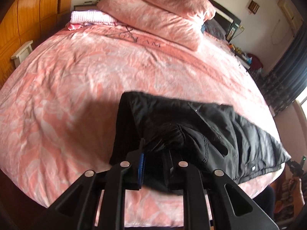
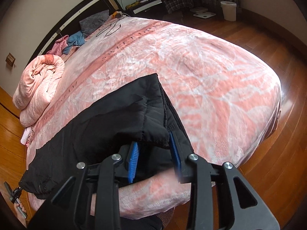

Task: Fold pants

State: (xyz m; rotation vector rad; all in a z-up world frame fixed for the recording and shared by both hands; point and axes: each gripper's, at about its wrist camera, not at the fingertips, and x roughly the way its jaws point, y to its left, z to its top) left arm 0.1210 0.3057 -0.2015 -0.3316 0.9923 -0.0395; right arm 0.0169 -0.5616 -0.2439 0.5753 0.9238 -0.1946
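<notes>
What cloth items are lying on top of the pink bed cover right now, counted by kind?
Black pants: 1
Folded pink quilt: 1
Grey pillow: 1
Crumpled garments, one pink and one blue: 2
Pale knitted cloth: 1
Total: 6

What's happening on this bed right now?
A person is folding black pants on a bed with a pink blanket, using a handheld gripper in each hand. The left gripper is closed on the fabric at one end. The right gripper has its jaws apart with a folded edge of the pants between its blue pads, apparently not pinched. The pants lie bunched near the bed's edge.
</notes>
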